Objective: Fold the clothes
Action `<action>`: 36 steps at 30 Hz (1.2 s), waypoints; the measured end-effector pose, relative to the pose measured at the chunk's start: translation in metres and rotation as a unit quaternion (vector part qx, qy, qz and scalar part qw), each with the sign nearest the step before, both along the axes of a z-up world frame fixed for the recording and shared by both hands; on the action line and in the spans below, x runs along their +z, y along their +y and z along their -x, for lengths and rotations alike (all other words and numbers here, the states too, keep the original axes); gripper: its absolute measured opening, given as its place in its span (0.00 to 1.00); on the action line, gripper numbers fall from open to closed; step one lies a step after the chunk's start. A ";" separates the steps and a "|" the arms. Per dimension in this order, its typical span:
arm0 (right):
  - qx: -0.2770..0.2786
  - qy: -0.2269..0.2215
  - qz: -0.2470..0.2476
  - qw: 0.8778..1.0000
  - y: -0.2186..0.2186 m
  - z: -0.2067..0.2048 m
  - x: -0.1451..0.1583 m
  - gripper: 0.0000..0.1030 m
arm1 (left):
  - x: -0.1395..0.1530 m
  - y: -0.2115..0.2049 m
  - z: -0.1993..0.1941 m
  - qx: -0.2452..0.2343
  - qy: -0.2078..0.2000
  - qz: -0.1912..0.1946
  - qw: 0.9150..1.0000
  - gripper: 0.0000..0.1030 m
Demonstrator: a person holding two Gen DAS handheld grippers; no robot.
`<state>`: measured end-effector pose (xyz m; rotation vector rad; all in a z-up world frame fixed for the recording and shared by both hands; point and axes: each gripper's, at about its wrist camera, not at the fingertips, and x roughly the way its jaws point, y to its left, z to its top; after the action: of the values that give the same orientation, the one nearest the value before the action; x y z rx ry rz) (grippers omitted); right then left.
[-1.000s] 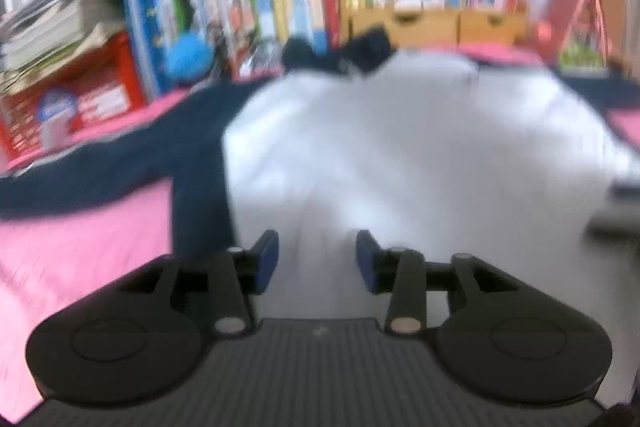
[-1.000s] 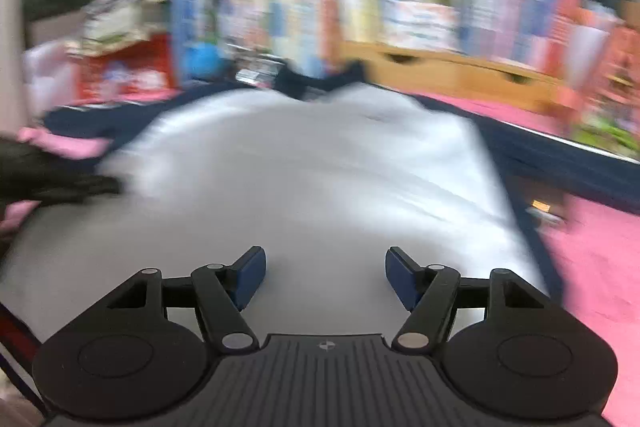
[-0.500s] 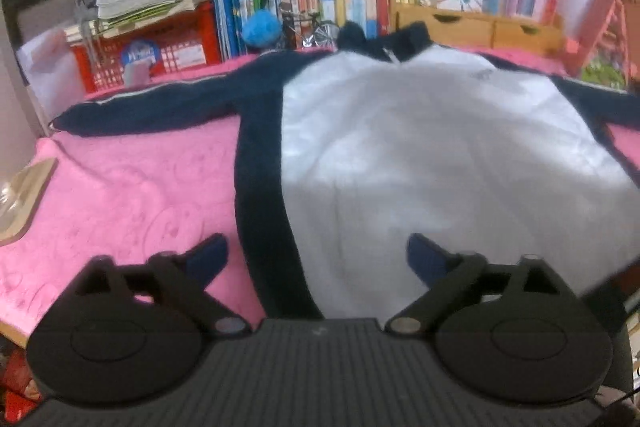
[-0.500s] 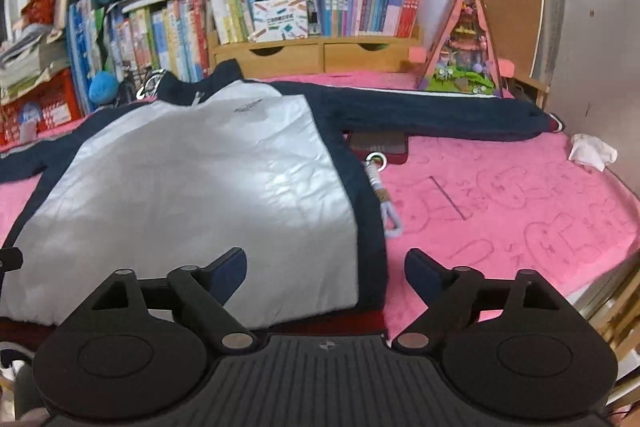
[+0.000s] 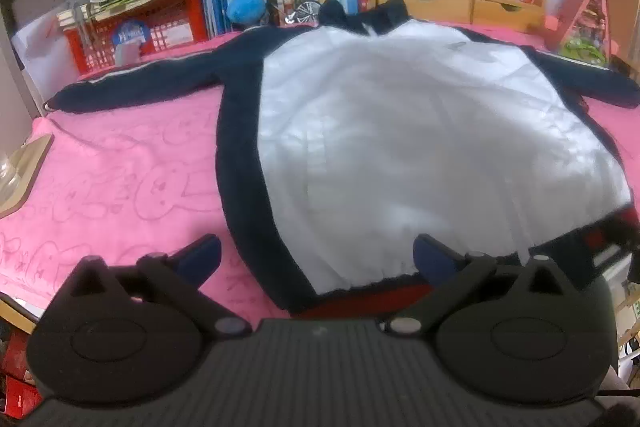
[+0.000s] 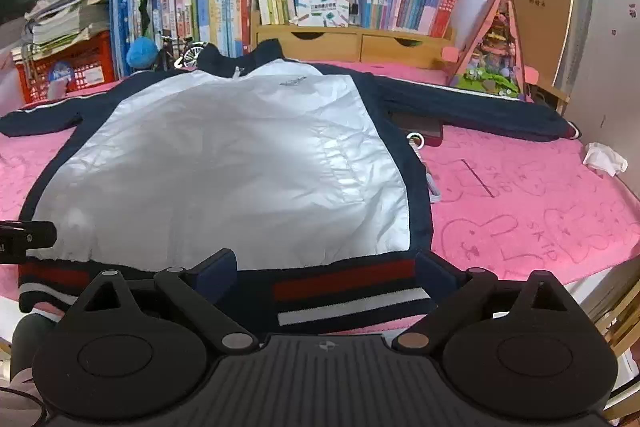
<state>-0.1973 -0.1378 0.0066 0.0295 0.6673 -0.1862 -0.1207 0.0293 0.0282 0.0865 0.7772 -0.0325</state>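
Jaws of the left gripper [image 5: 316, 255] and right gripper [image 6: 326, 267] have spread wider, still opening, gripping nothing. Both have pulled back from the jacket [image 6: 224, 163], now sharp and fully visible.

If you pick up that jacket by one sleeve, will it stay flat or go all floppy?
Probably floppy: the jacket lies limp on the pink cover, and its white panel shows soft creases. The shiny panel looks smooth, so it may slip a little. Lifted by one sleeve, the body would likely hang and drag.
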 end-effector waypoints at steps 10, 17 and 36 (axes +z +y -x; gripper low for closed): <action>0.024 -0.005 0.009 1.000 0.004 0.004 0.003 0.94 | -0.001 -0.001 0.003 -0.009 0.004 0.004 1.000 1.00; 0.023 -0.004 0.013 1.000 0.004 0.003 0.004 0.94 | -0.003 -0.001 0.002 -0.011 0.009 0.006 1.000 1.00; 0.026 0.014 0.006 1.000 0.001 -0.011 -0.003 0.94 | -0.010 -0.008 -0.012 -0.013 0.029 -0.007 0.999 1.00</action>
<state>-0.1861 -0.1368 0.0032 -0.0023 0.6947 -0.1415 -0.1088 0.0216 0.0186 0.1101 0.8350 -0.0542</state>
